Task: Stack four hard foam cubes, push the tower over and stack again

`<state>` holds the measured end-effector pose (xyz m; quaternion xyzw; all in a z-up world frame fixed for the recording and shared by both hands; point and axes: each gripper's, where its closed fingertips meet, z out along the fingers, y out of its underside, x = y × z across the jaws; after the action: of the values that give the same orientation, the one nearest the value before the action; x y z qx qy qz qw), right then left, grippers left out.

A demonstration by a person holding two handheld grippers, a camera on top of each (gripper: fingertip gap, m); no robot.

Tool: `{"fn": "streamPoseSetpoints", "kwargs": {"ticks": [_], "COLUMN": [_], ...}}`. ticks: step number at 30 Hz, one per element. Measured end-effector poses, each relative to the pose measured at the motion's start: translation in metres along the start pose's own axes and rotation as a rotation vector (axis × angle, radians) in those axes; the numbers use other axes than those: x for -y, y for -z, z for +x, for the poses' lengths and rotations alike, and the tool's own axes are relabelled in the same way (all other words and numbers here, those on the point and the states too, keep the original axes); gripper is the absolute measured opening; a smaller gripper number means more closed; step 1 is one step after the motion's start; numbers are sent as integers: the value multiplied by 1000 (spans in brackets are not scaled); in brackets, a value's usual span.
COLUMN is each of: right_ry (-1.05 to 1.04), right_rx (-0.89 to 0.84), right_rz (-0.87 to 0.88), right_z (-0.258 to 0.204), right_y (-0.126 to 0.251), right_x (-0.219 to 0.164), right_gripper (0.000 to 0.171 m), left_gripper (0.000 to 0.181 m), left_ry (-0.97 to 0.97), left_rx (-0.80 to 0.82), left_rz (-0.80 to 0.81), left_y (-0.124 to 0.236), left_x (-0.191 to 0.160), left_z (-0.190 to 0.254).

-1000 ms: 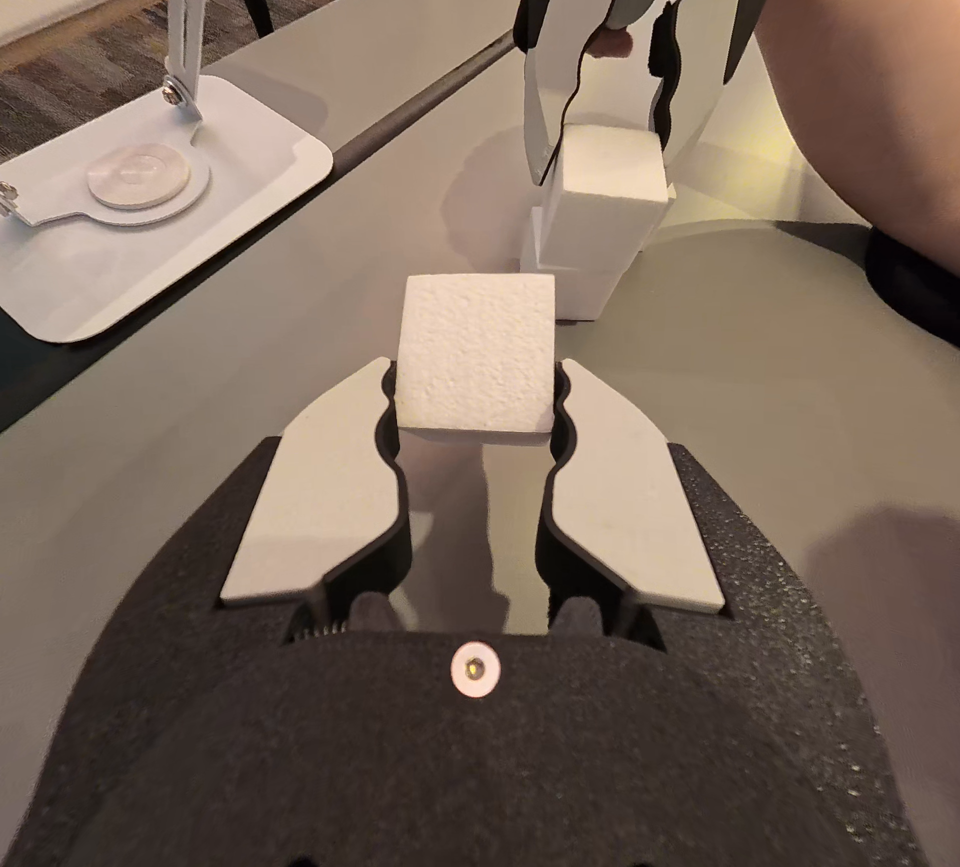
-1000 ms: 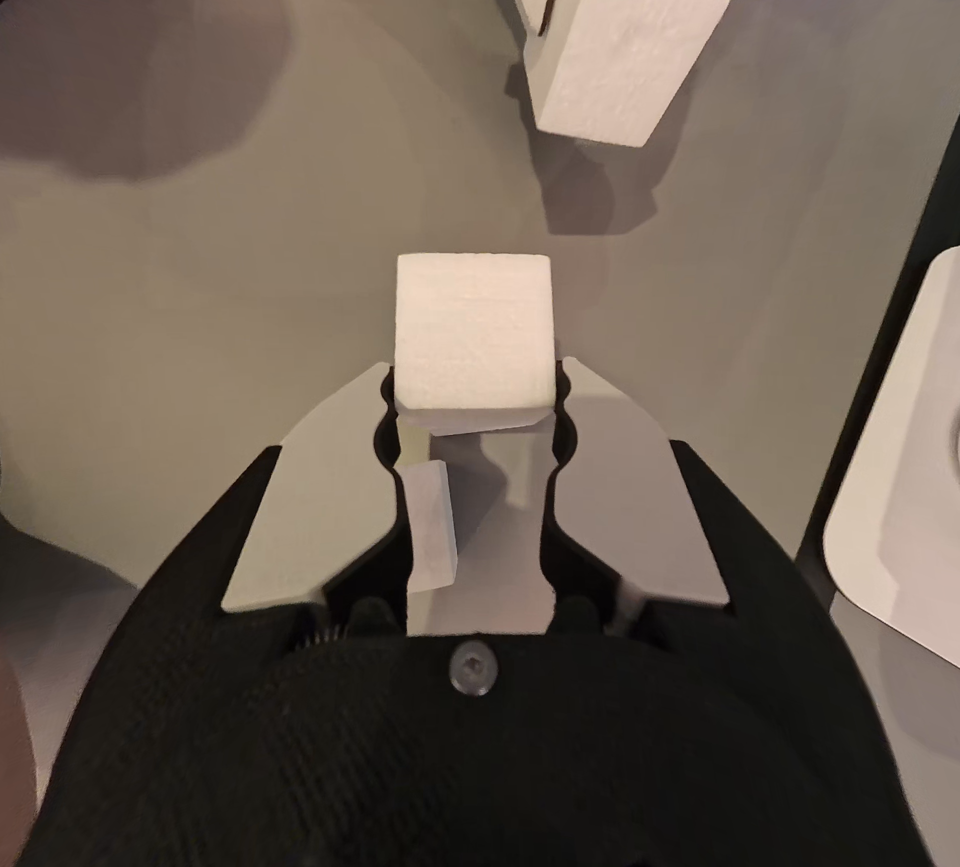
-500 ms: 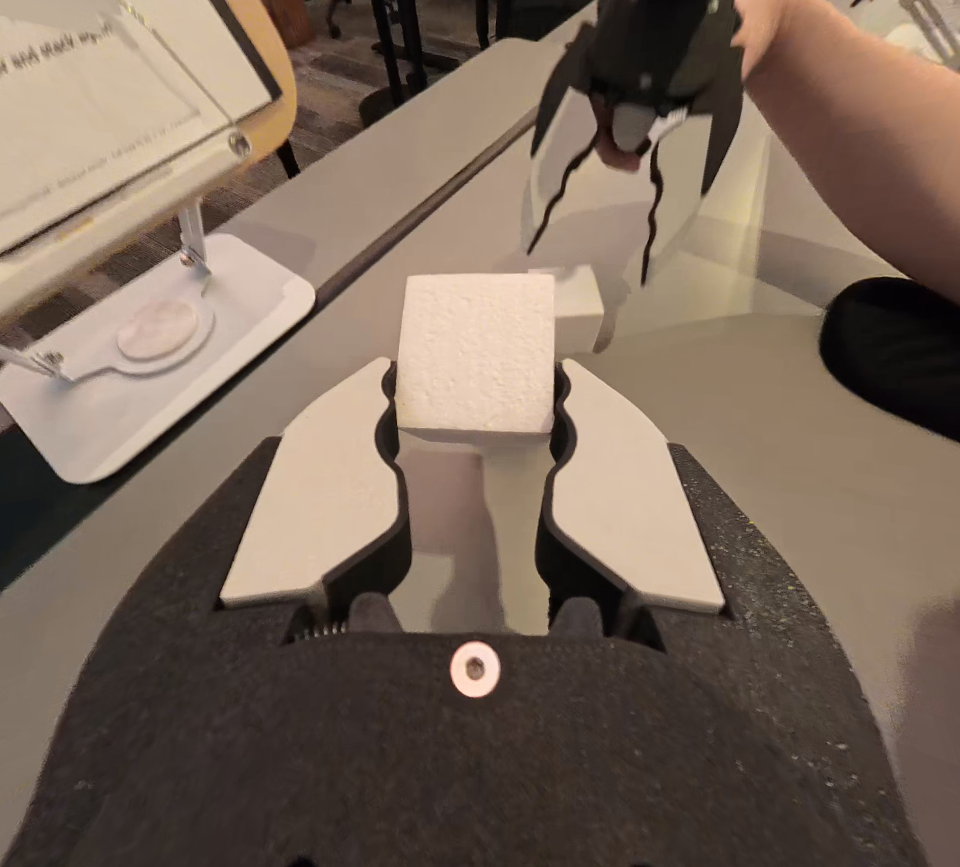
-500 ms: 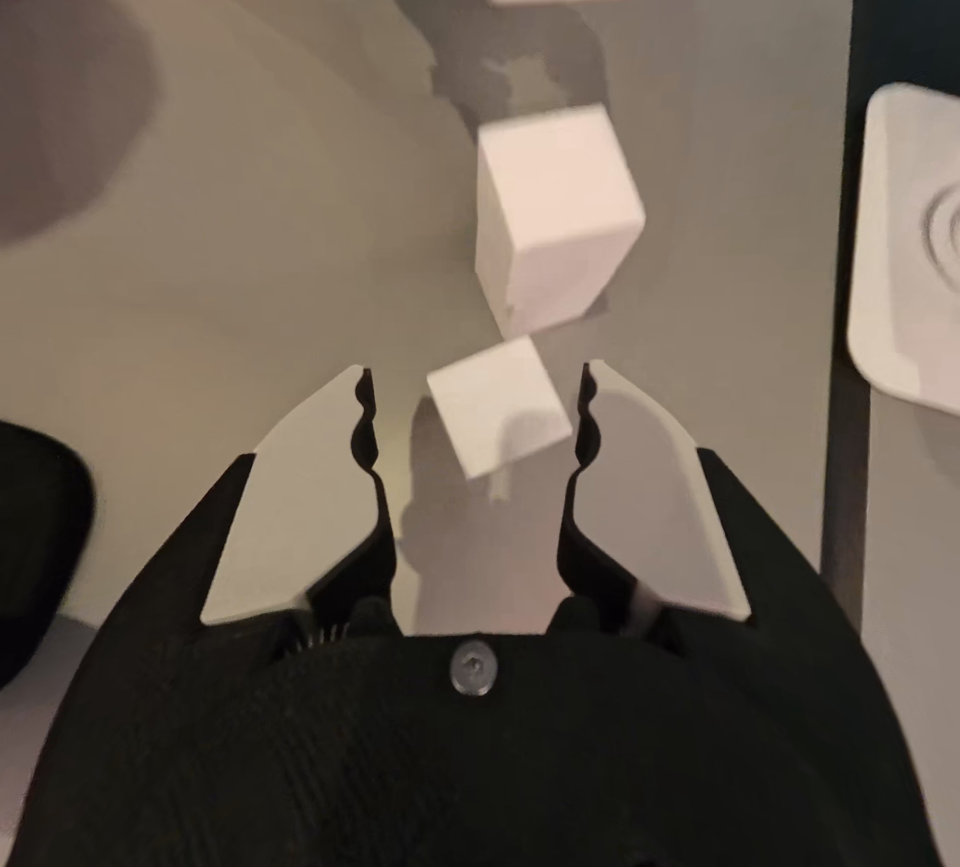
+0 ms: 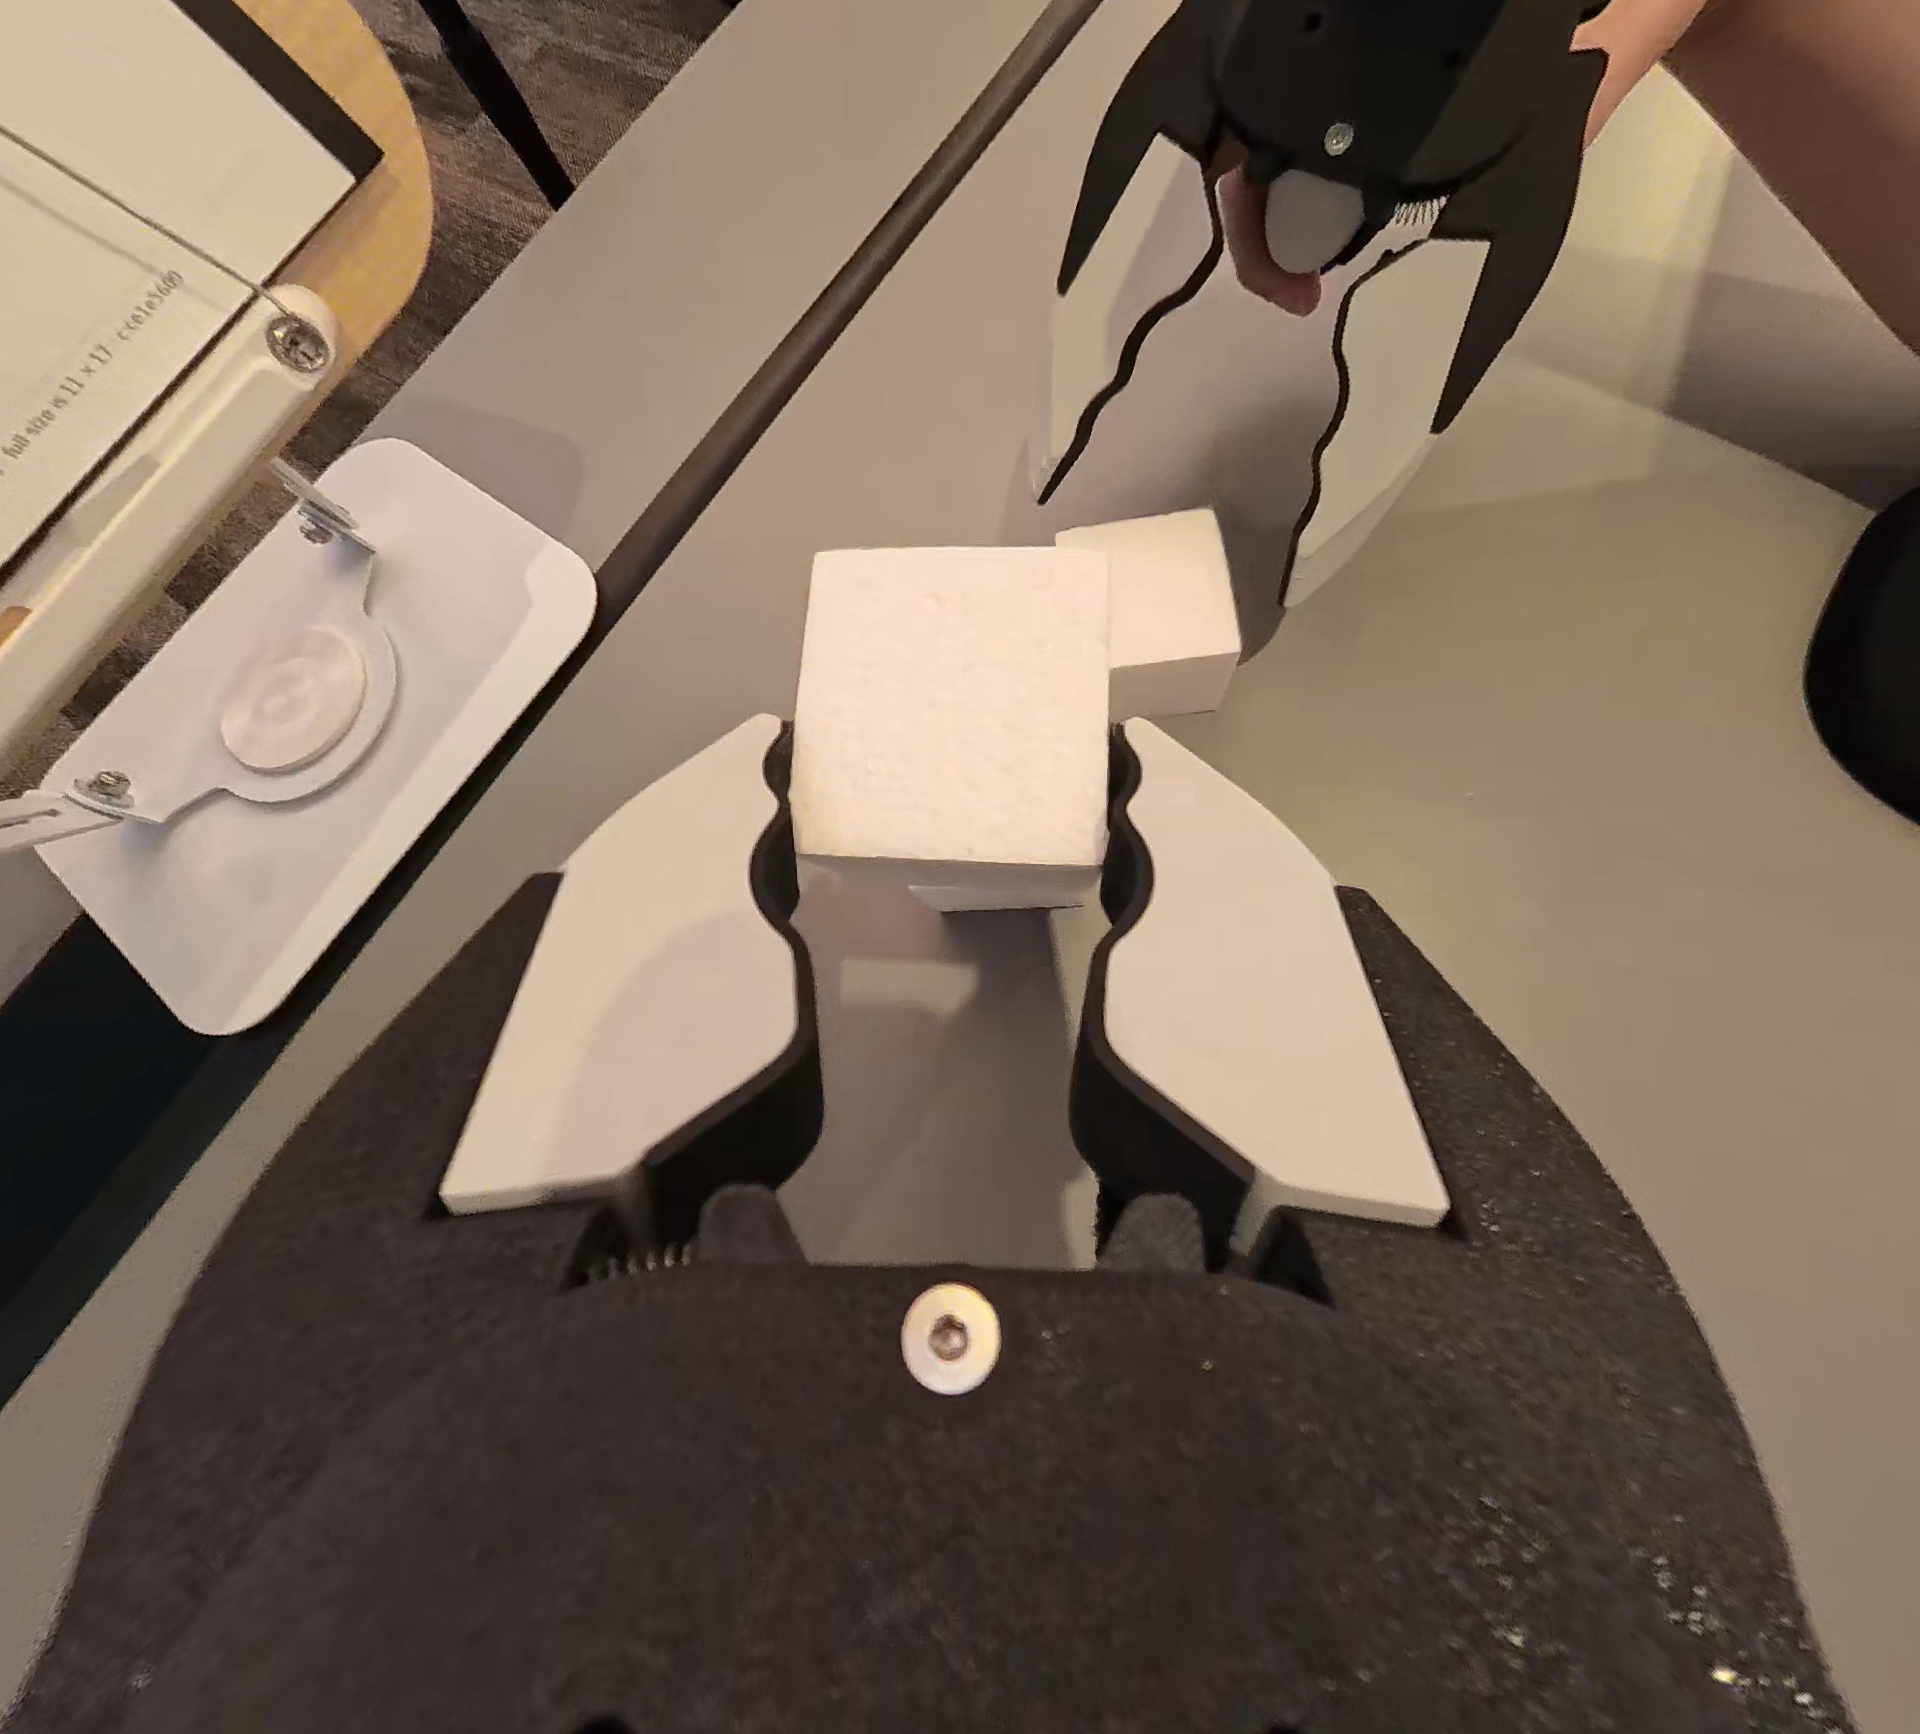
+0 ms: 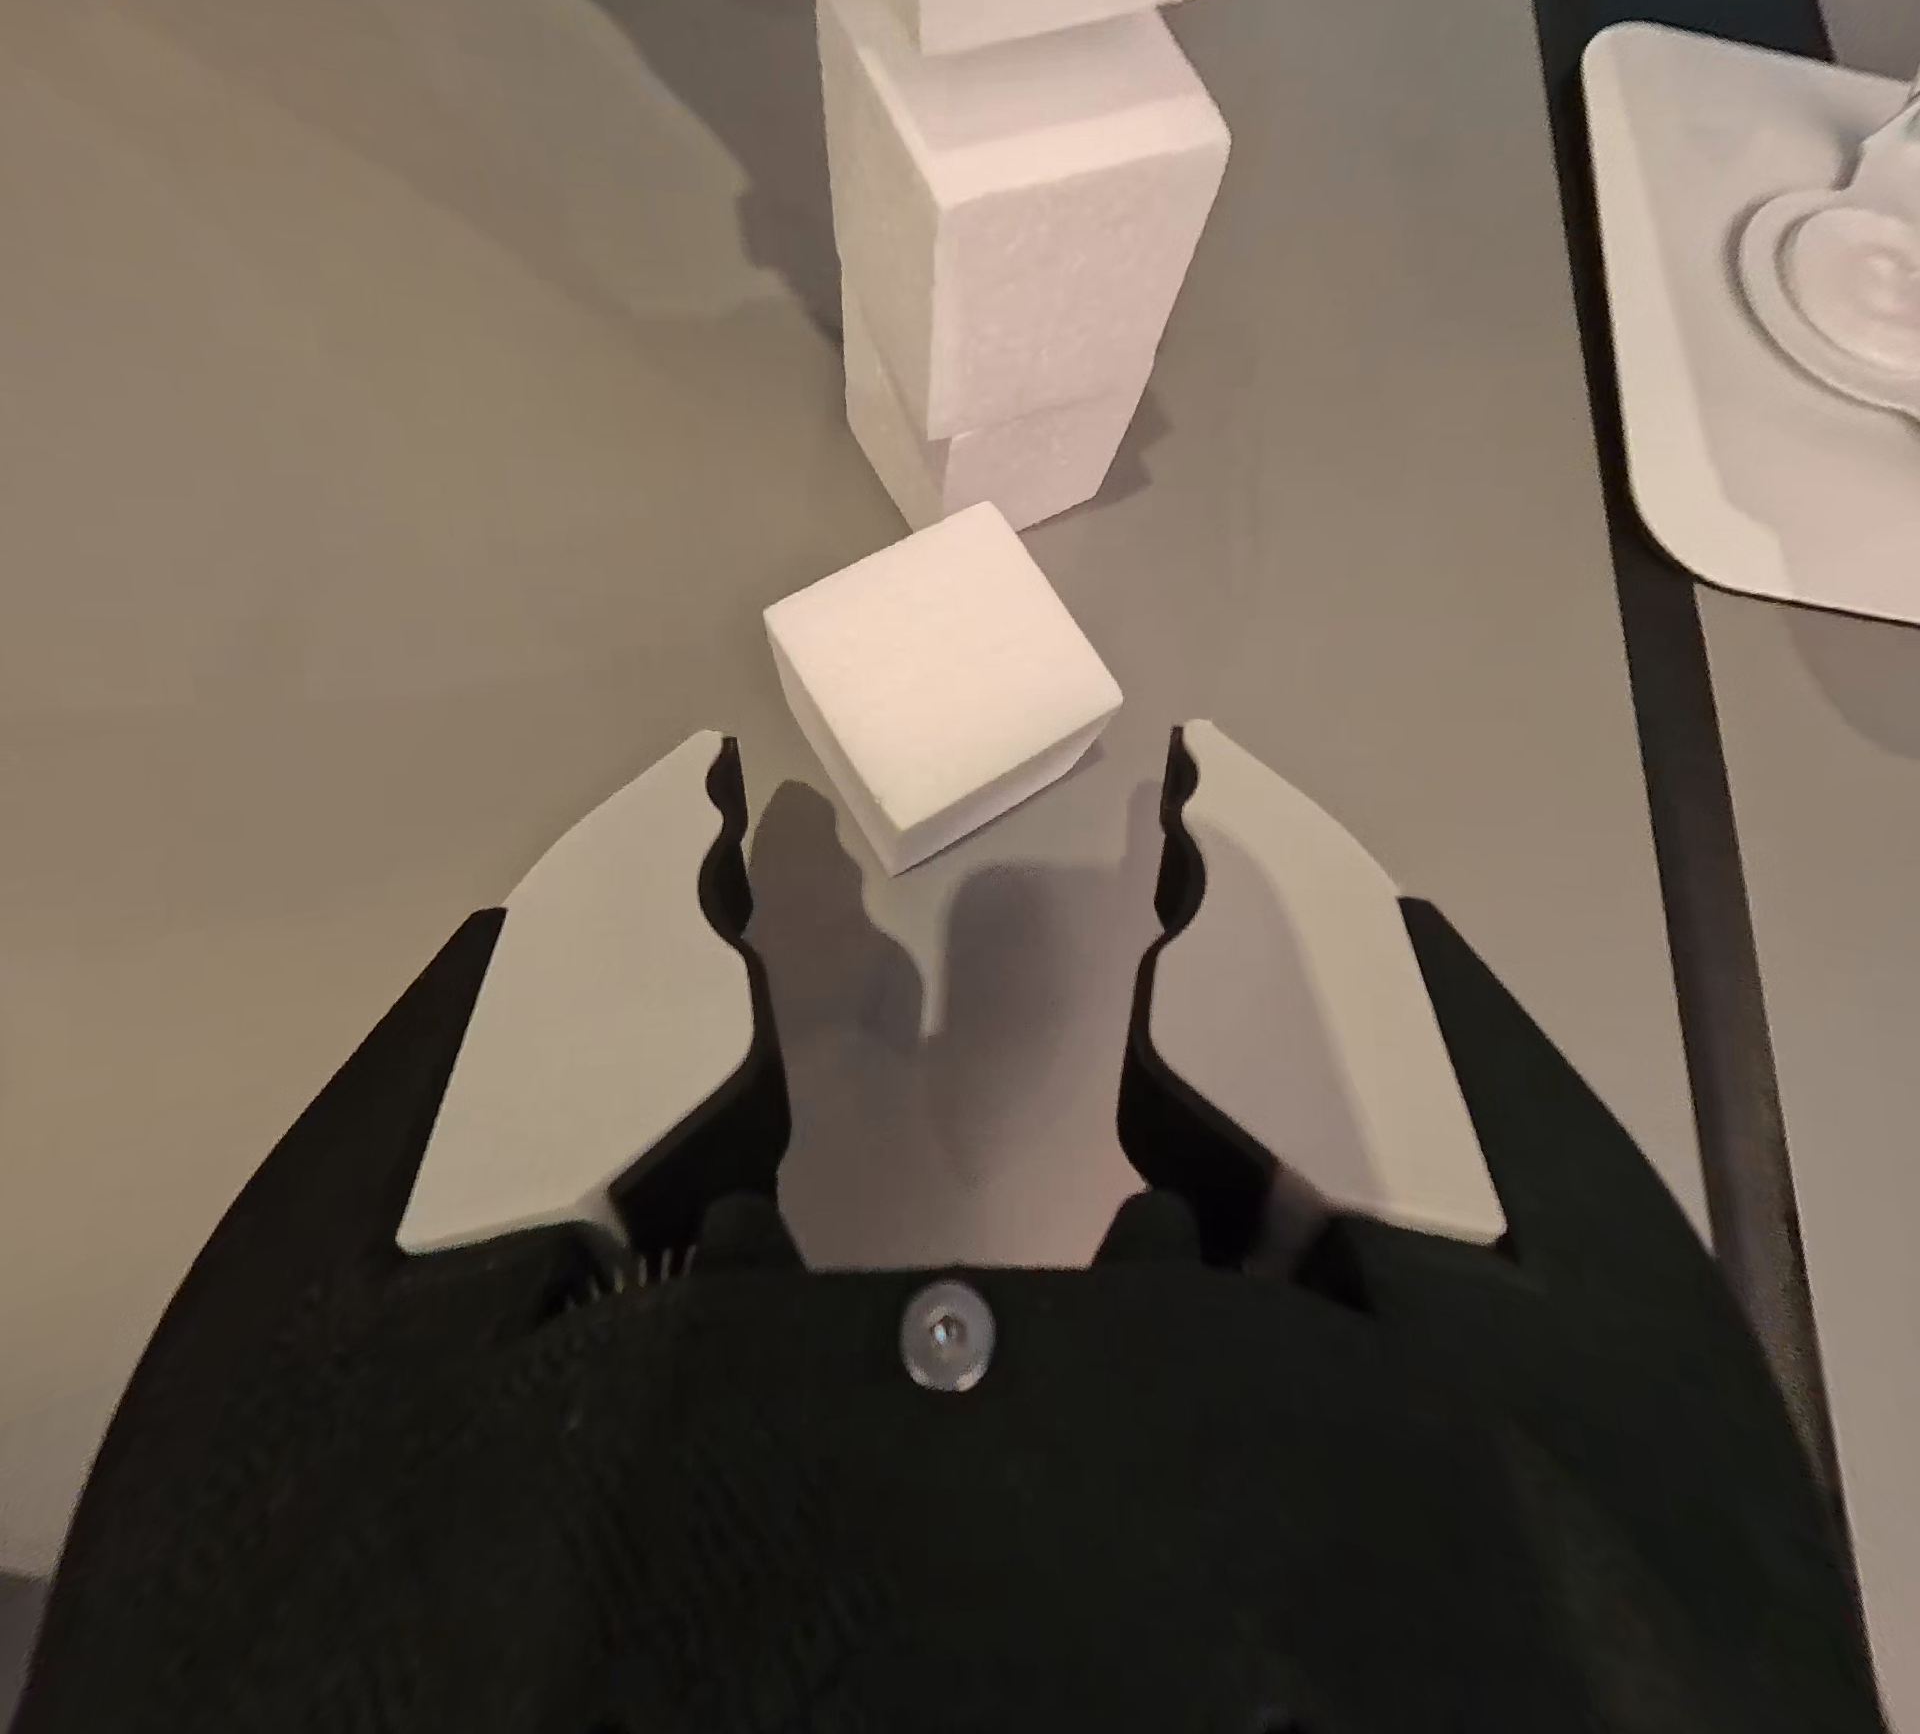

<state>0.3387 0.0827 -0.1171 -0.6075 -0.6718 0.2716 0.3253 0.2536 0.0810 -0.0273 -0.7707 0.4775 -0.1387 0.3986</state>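
Partly hidden, 1 cube [image 5: 1169, 614] (corner only) sits behind held cube [image 5: 951, 713].

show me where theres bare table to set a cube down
In the right wrist view, the widest bare patch is the grey table left of the cube stack and the loose cube. It is crowded to the right: only a narrow strip lies between the stack and the dark table seam, with the white base plate beyond it.
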Motion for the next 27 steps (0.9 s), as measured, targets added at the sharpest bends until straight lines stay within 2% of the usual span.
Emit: {"fn": "streamPoseSetpoints", "kwargs": {"ticks": [4, 9, 16, 20, 27], "right_ry": [-12, -32, -35, -52, -71], "right_rx": [7, 8, 3, 16, 20], "right_rz": [-11, 27, 24, -4, -13], "right_z": [1, 0, 4, 3, 4], "right_y": [-1, 2, -2, -8, -11], "right_x": [-2, 2, 1, -6, -11], "right_gripper": [78, 78, 80, 80, 79], "left_gripper": [56, 57, 57, 57, 59], "left_ry": [54, -8, -3, 27, -33], "left_rx": [-41, 9, 61, 2, 23], "left_rz": [6, -33, -2, 15, -12], "left_y": [-5, -14, -12, -10, -17], "left_x": [0, -3, -2, -1, -5], "left_z": [4, 0, -9, -1, 1]}}
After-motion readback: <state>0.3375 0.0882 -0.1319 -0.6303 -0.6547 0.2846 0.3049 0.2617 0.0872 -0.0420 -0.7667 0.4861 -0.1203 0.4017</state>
